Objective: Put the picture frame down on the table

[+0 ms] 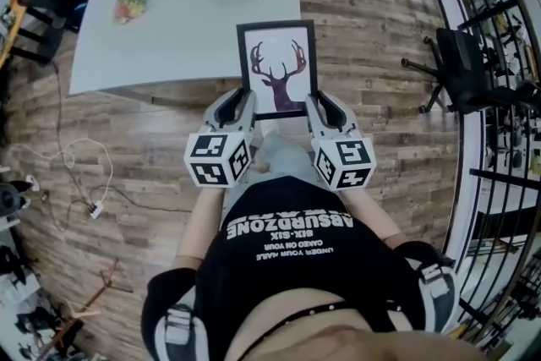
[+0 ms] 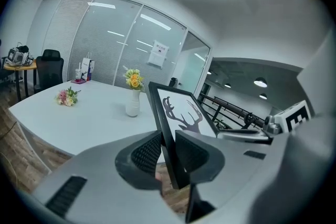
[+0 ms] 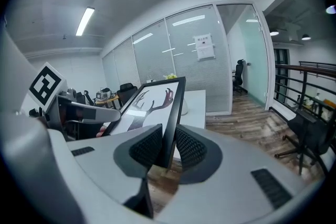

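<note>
Left hand-held gripper (image 1: pixel 240 104) and right hand-held gripper (image 1: pixel 319 106) clamped the frame (image 1: pixel 276 68) by its side rails, aloft at 12 o'clock near the tabletop (image 1: pixel 186 30) edge. Stiff, light, probably glazed, it looked suited to rail grips.

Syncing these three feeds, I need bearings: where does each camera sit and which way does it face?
Head view: on the head, steeply down at the picture frame and table; torso, left gripper, right gripper show.
Left gripper view: rides that gripper, looks along jaws shut on the frame's left edge, toward the table.
Right gripper view: same, on the right edge.
All three share the frame.
</note>
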Tool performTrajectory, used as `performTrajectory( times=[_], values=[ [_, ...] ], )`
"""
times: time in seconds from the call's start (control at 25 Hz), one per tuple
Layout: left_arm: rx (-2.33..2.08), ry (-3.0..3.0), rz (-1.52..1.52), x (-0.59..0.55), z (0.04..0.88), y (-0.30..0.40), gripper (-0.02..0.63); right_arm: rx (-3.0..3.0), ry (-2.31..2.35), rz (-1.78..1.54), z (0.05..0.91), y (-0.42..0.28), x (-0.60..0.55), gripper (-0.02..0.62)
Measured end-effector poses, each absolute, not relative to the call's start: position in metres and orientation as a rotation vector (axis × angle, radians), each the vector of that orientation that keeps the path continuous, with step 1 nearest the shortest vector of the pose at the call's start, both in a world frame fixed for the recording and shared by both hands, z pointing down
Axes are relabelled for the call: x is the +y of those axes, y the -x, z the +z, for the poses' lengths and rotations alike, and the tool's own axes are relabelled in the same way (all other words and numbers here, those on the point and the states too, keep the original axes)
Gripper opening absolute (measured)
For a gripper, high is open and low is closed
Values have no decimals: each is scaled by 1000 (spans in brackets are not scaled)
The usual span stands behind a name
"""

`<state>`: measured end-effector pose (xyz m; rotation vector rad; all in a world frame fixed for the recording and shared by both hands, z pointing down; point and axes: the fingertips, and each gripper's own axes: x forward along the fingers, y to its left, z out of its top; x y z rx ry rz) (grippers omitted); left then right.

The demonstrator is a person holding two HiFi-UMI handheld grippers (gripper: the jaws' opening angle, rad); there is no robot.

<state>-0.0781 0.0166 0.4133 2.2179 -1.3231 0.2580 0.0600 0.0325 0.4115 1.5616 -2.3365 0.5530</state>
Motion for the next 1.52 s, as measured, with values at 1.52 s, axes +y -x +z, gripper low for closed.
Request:
performTrajectory(
  times=[1.52],
  values=[
    [-1192,-2128,461,-167,507,48,95,-2180,-1538,753,502,-88,-147,94]
  ],
)
